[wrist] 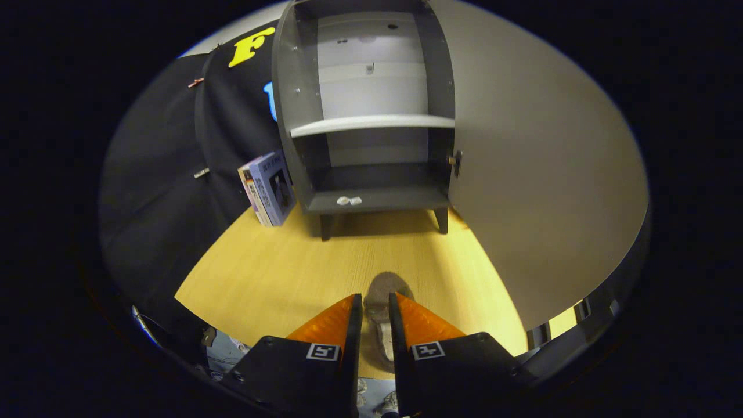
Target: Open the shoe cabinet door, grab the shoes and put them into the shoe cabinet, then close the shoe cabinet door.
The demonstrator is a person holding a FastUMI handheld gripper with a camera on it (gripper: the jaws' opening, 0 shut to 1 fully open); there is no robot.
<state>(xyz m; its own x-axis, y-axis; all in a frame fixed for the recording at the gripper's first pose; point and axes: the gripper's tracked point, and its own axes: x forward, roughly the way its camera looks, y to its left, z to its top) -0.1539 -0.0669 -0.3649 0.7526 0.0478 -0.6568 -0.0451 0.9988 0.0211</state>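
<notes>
Gripper (pixel 375 307): fingers nearly closed, a narrow gap between them; a shoe (pixel 384 302) sits in that gap, its toe poking out just ahead of the tips at 12 o'clock, its laced body running back between the fingers; whether both fingers press on it cannot be told. Shoe cabinet (pixel 371 116): beyond the fingers at 12 o'clock, on short legs on the wooden floor (pixel 273 273), interior exposed with one pale shelf (pixel 371 123); door (pixel 534 174) swung wide open at 2 o'clock, small knob (pixel 455 161) at its edge. Boxed item (pixel 268 188): leaning just beside the cabinet's lower corner, 10 o'clock.
</notes>
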